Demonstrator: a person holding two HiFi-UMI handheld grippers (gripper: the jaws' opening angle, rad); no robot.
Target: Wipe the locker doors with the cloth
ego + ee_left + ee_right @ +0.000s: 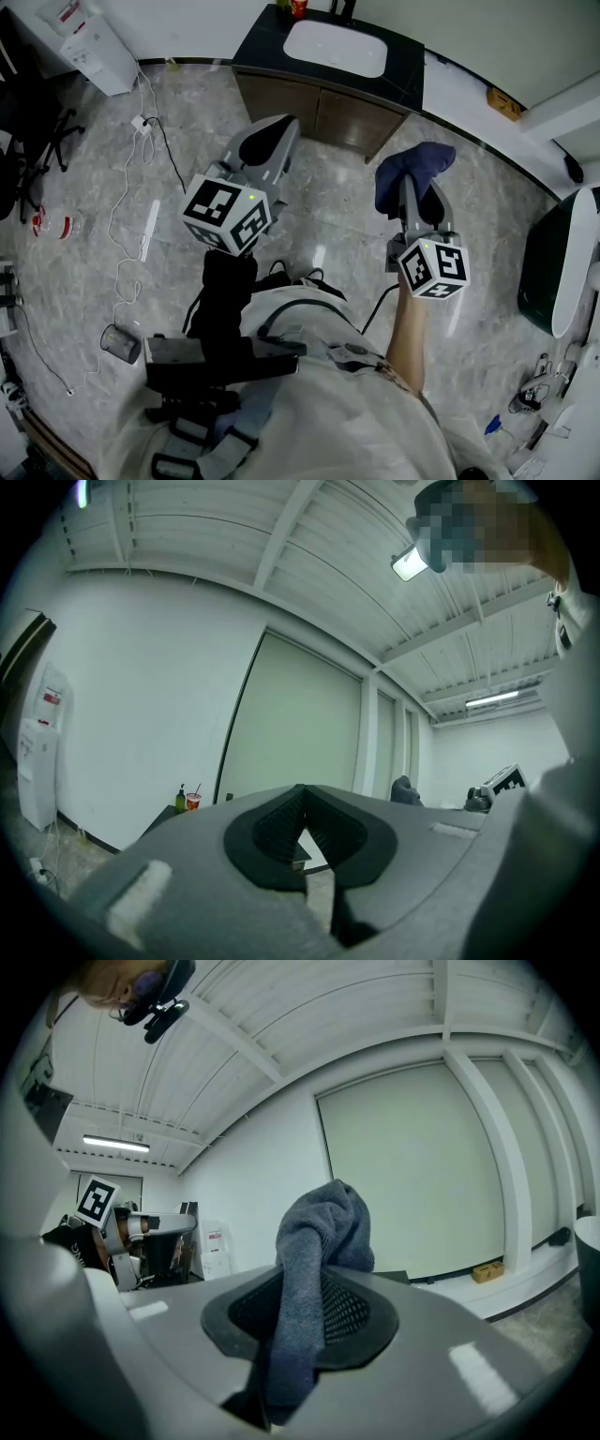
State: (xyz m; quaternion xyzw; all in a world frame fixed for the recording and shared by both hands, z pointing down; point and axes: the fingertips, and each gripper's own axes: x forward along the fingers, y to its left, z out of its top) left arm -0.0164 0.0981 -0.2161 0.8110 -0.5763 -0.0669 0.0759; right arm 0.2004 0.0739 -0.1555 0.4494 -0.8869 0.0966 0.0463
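Observation:
A dark blue-grey cloth [418, 163] is bunched up between the jaws of my right gripper [418, 199], which is shut on it. In the right gripper view the cloth [323, 1232] stands up out of the right gripper [309, 1290] and hangs down between the pads. Beyond it are tall pale green locker doors [422, 1176]. My left gripper [271, 141] is held level to the left of the right one, shut with nothing in it. In its own view the left gripper [302, 803] has its tips together, and pale green locker doors [291, 724] stand ahead.
A dark counter [405, 67] with a white sink [335, 47] stands ahead over wooden cabinet doors. A water dispenser [94, 42] is at the far left, with cables [127, 244] and a cup [120, 343] on the floor. A dark bin [548, 272] is at the right, a small box [503, 103] by the wall.

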